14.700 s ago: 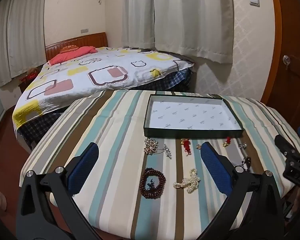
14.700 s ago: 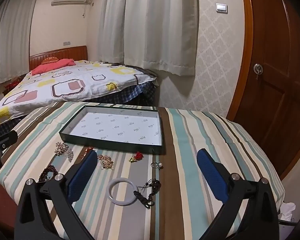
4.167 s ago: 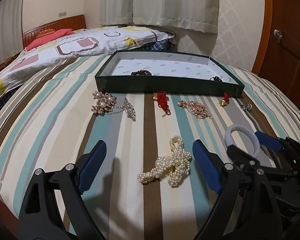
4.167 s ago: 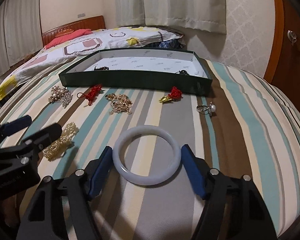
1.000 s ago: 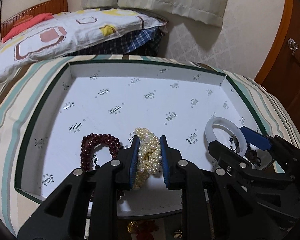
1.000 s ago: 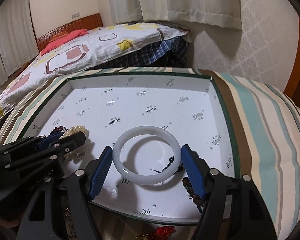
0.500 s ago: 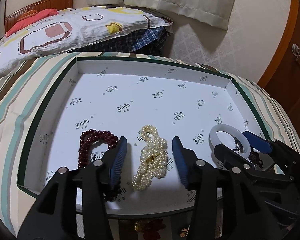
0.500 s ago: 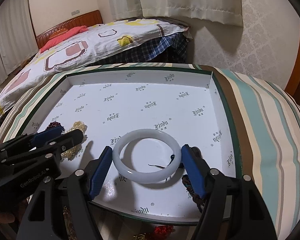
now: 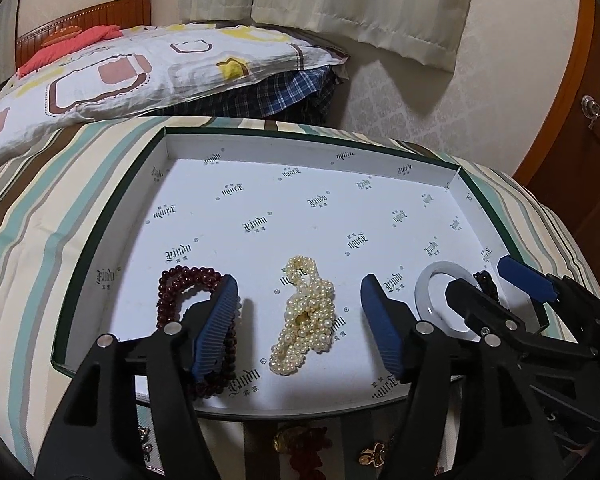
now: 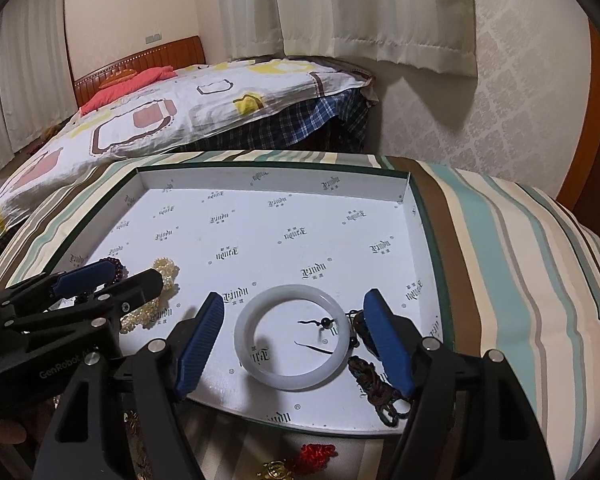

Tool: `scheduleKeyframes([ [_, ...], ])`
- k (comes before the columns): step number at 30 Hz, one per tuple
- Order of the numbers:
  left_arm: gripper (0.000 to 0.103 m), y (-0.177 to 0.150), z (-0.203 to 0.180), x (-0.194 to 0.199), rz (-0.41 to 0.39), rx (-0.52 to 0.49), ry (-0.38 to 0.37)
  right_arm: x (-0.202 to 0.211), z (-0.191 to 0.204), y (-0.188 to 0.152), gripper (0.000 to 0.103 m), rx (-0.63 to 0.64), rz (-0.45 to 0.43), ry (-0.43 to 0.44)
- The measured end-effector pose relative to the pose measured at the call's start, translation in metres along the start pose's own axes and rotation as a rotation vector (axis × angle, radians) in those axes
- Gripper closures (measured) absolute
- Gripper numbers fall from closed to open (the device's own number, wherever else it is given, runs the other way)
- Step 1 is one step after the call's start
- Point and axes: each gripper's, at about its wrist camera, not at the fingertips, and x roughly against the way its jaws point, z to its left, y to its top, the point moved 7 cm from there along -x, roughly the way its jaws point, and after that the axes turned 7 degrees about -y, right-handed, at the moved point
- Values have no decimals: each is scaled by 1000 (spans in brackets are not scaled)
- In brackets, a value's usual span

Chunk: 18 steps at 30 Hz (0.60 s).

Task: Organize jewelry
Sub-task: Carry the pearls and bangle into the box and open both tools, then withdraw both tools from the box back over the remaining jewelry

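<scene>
A green box with a white printed lining (image 9: 300, 168) (image 10: 276, 184) sits on the striped table. In it lie a pearl strand (image 9: 304, 316) (image 10: 156, 292), a dark red bead bracelet (image 9: 180, 288), a white bangle (image 10: 294, 334) (image 9: 436, 280) and a dark corded piece (image 10: 372, 376). My left gripper (image 9: 300, 320) is open, its fingers either side of the pearls and apart from them. My right gripper (image 10: 294, 344) is open around the bangle, which rests on the lining.
Loose red and gold jewelry lies on the striped cloth in front of the box (image 9: 300, 444) (image 10: 308, 456). A bed with a patterned cover (image 9: 132, 68) stands behind the table. A wooden door (image 9: 580, 120) is at the right.
Both grippers opened: the left let go of the pearl strand, the right let go of the white bangle. Both pieces now rest in the box and the grippers have drawn back a little.
</scene>
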Motion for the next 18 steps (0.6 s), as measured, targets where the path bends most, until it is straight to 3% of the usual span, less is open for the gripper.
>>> scheduleKeyframes([
  [9,36,2,0,5,-23,-18,23,3,0,0,33,0,-11,-10],
  [18,25,3,-2,25,-86,-31,51,13,-2,-3,33,-7,-27,-24],
])
